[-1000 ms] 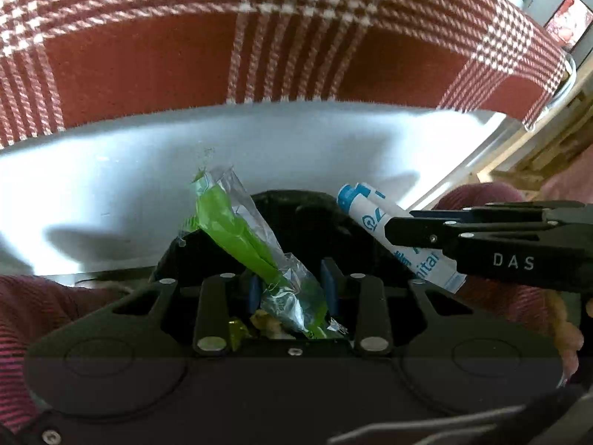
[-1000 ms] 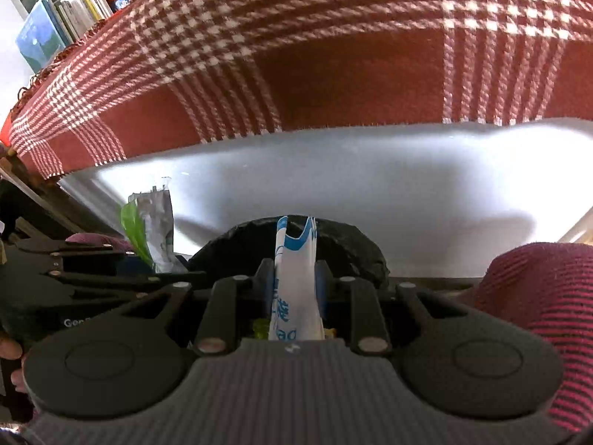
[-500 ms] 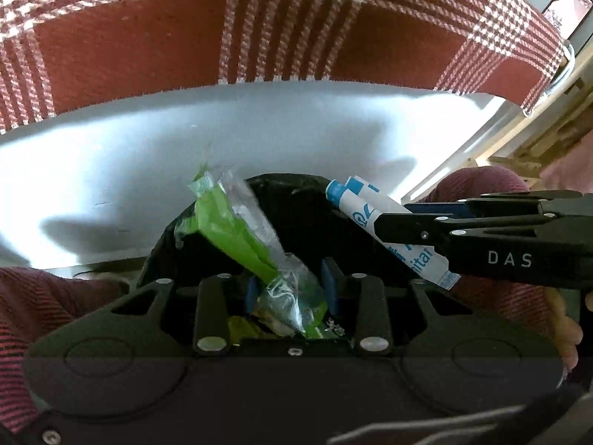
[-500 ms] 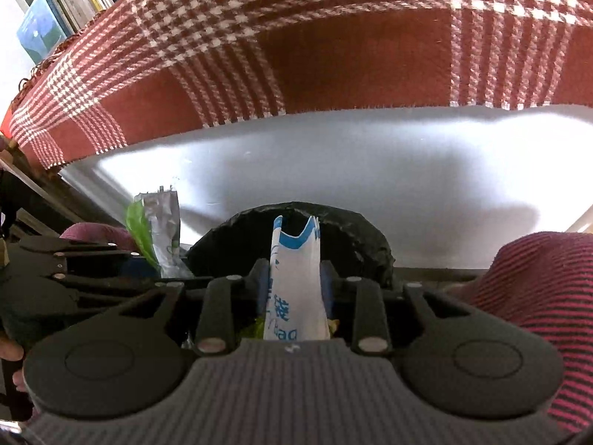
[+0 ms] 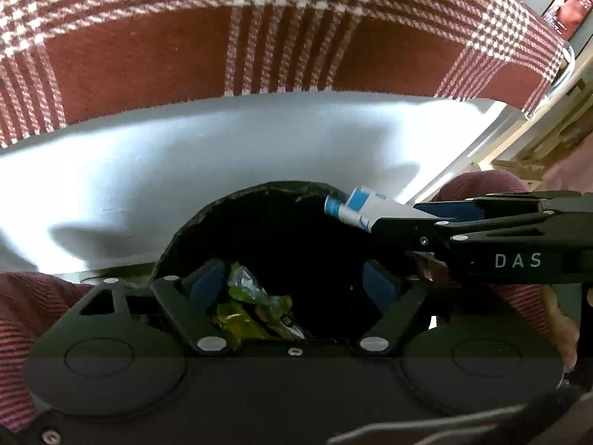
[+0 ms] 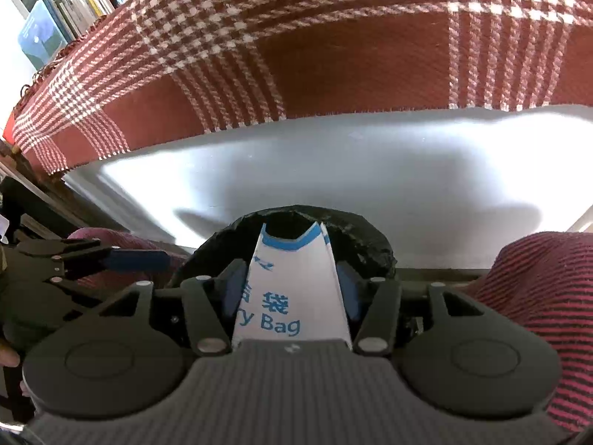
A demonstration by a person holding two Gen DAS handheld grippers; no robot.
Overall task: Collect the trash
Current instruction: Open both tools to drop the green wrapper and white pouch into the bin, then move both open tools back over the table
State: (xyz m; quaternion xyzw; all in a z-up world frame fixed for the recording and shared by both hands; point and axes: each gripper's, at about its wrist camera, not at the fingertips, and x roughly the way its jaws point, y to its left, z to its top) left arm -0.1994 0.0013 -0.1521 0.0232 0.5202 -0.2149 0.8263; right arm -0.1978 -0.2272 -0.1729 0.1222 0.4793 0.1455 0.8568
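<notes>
My left gripper [image 5: 292, 282] stands open over the black-lined bin [image 5: 259, 193], its blue pads spread wide. A green and clear wrapper [image 5: 255, 296] lies loose below them in the bin, on other yellow-green scraps. My right gripper [image 6: 292, 289] is shut on a white and blue paper bag [image 6: 296, 259] printed "Bag". Its top end leans over the bin rim [image 6: 355, 222]. In the left wrist view the right gripper [image 5: 378, 218] comes in from the right, and the bag's end [image 5: 355, 204] pokes over the bin. The left gripper's finger [image 6: 141, 259] shows at the left.
A red and white plaid cloth [image 5: 296, 37] hangs over a white panel [image 5: 222, 155] right behind the bin. Striped maroon fabric on the person's legs [image 6: 537, 296] flanks the bin on both sides. Books [image 6: 66, 18] stand far left, a phone [image 5: 567, 7] far right.
My left gripper has opened and the green wrapper has dropped from it into the bin. The right gripper's jaws stand wider, with the bag flatter between them.
</notes>
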